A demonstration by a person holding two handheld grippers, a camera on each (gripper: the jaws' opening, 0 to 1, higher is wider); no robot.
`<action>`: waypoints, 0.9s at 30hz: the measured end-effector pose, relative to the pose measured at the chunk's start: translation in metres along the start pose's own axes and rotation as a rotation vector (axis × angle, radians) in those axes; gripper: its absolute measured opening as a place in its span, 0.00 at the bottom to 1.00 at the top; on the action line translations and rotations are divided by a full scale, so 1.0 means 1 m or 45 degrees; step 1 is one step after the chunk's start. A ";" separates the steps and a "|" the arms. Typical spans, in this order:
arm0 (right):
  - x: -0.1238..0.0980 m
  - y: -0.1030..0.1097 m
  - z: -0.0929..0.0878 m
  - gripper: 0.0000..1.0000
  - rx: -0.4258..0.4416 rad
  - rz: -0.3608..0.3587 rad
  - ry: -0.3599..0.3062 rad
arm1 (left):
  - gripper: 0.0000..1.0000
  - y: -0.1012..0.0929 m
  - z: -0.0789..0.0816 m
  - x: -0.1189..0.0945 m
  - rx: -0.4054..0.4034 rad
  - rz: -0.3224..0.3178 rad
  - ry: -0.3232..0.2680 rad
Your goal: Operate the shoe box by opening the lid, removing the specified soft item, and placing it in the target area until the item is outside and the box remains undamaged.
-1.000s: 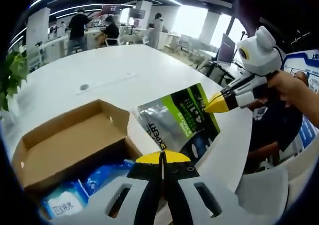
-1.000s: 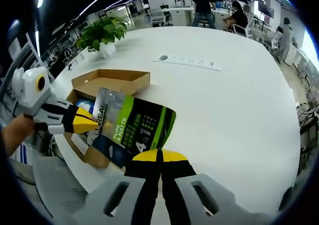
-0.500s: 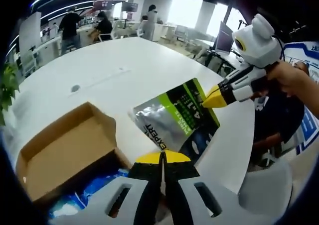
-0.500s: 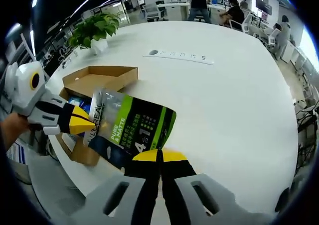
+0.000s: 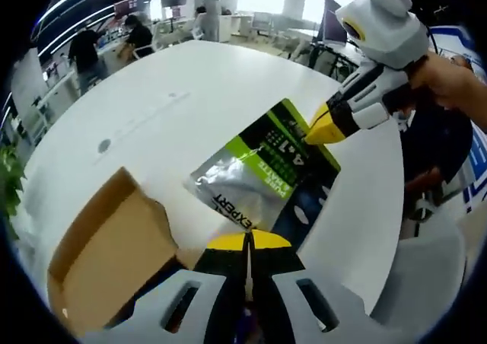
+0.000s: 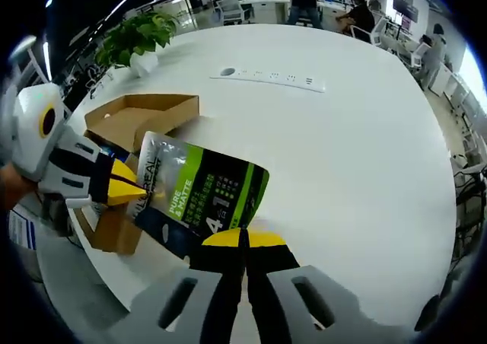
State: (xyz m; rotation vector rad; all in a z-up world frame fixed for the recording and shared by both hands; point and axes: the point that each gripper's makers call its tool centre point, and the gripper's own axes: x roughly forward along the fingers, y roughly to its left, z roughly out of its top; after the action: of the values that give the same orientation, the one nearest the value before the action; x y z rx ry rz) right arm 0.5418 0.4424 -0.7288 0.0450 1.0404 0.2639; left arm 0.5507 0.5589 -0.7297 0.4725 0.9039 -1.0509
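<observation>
Silvery green pouch has moved away from the cardboard shoe box, out over the white surface. Left tool and right tool are each clamped on one end, so it only needs setting down.

Soft pouch, silver, green and dark, printed "PURE MATTE": I see it out of the box, spread flat, apparently just above the table's near edge. Cardboard shoe box, lid open, stands beside it at that edge.
</observation>
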 end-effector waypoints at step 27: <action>0.042 -0.022 -0.010 0.00 0.006 -0.011 -0.011 | 0.00 0.003 -0.014 0.046 0.465 0.102 0.200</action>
State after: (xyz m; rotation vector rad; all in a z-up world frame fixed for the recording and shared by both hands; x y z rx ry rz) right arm 0.5577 0.4305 -0.7727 0.0461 1.0322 0.2532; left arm 0.5564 0.5456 -0.7759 0.8988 0.8242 -1.1206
